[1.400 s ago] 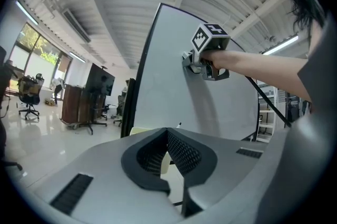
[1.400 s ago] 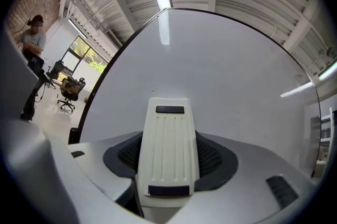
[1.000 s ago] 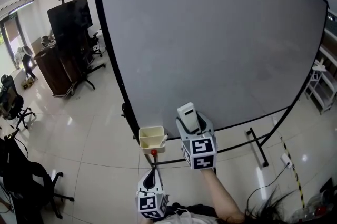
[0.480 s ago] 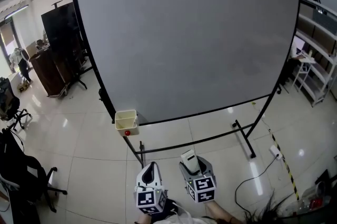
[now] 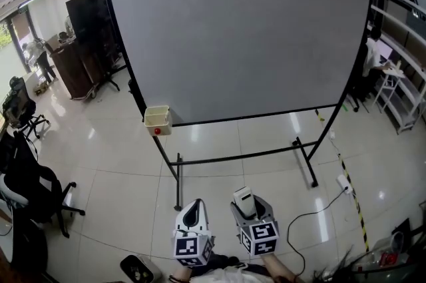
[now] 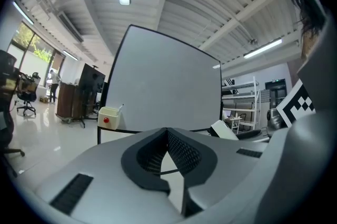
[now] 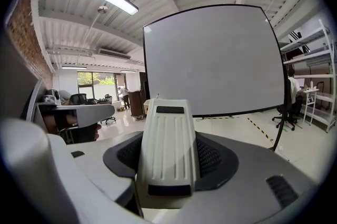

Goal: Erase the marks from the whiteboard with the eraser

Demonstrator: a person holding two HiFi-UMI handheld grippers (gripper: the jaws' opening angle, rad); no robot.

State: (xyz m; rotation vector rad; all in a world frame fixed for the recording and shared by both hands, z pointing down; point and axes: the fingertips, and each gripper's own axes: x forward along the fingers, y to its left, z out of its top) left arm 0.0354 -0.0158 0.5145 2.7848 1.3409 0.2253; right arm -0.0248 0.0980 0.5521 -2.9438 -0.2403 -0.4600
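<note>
A large whiteboard point(image 5: 239, 35) on a black wheeled stand fills the upper head view; its grey-white face shows no marks. It also appears in the left gripper view as the whiteboard point(image 6: 163, 91) and in the right gripper view as the whiteboard point(image 7: 216, 62). My right gripper point(image 5: 245, 202) is held low, well back from the board, shut on a white ribbed eraser point(image 7: 167, 146). The eraser point(image 5: 243, 198) sticks up between the jaws. My left gripper point(image 5: 193, 212) is beside it, jaws closed together with nothing in them.
A small cream box point(image 5: 158, 120) with a red dot hangs on the board's lower left corner. A dark cabinet with a screen point(image 5: 90, 35) stands at the left, office chairs point(image 5: 33, 188) nearer. Metal shelves point(image 5: 399, 88) and a seated person are at the right. A cable point(image 5: 326, 208) lies on the tiled floor.
The view has pulled back from the whiteboard. Both grippers have dropped low, away from the board, with the eraser still in the right one.
</note>
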